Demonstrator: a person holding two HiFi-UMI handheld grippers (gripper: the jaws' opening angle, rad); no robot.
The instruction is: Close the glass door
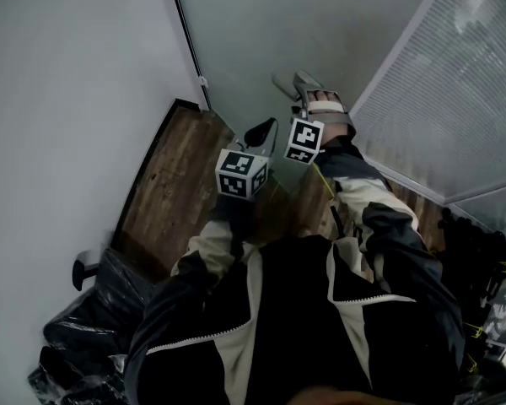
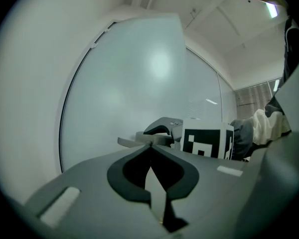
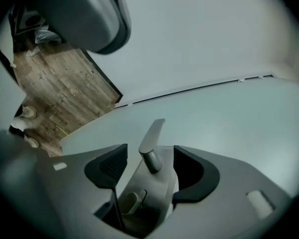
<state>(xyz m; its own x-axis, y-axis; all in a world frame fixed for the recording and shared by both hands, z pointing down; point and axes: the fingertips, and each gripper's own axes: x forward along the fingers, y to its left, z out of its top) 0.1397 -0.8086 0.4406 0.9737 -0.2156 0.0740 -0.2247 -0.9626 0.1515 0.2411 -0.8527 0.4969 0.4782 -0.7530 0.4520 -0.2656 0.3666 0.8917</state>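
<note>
While your right gripper (image 3: pixel 148 156) stands with its jaws spread wide, the handle (image 3: pixel 153 133) sits between them, touching neither pad. The right gripper view shows a clear gap on both sides, so you are around the handle and have no hold on it.

The handle's long axis is what the next move depends on. From its round stem just above the lock plate (image 3: pixel 139 198), the bar runs up and away from you. It lies nearly along the line the gripper points, leaning a little to the right. The jaws therefore flank the bar on its two long sides, and closing them would pinch it across its thin width near the stem.

The glass door (image 3: pixel 214 108) is the frosted pane directly behind the handle and fills most of that view. Its edge meets the wall at a thin dark seam (image 3: pixel 189 89), with the wooden floor (image 3: pixel 60 88) off to the left. The seam looks narrow, but I cannot tell whether the door is fully home or latched.

Your left gripper (image 2: pixel 150 148) has its jaws closed together on nothing. It hangs just beside the right one, on the near side and apart from the glass. The right gripper is plainly the nearer to the handle, so any last push or pull belongs to it.
</note>
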